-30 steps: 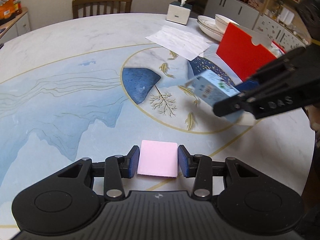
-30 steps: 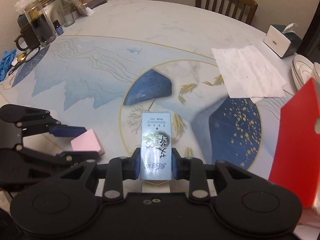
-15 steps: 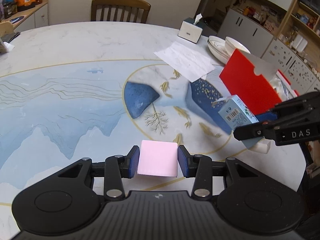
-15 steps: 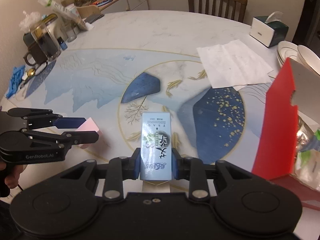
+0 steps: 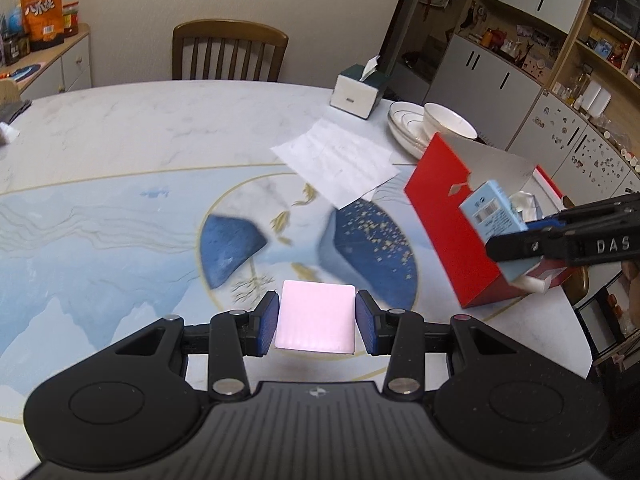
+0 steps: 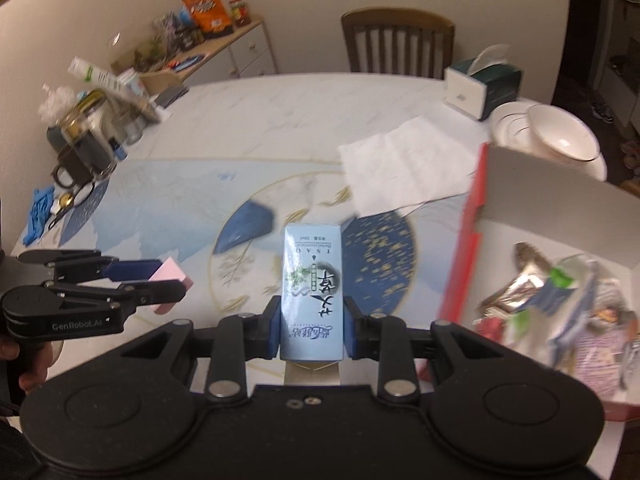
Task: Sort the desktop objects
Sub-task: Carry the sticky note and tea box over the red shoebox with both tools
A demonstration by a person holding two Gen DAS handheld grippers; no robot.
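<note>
- The worktop point(image 5: 120, 128) is only partly sorted, I judge: the red box point(image 5: 452, 232) at its right edge already holds wrappers and packets, but nothing carried has gone in yet.
- The right tool point(image 6: 312, 330) is clamped on a pale blue carton point(image 6: 312, 280), held in the air beside the box's red wall.
- The left tool point(image 5: 316, 322) grips a pink block point(image 5: 316, 316) above the worktop.
- A paper sheet point(image 5: 336, 160), tissue box point(image 5: 356, 94) and stacked bowls point(image 5: 432, 126) lie near the box; none blocks it.

A paper sheet point(image 5: 340, 164) lies mid-table point(image 5: 120, 140); behind it a tissue box point(image 5: 358, 94); right of it stacked dishes point(image 5: 424, 126); nearer, an open box point(image 6: 560, 240) holding what may be wrappers point(image 6: 560, 292).
</note>
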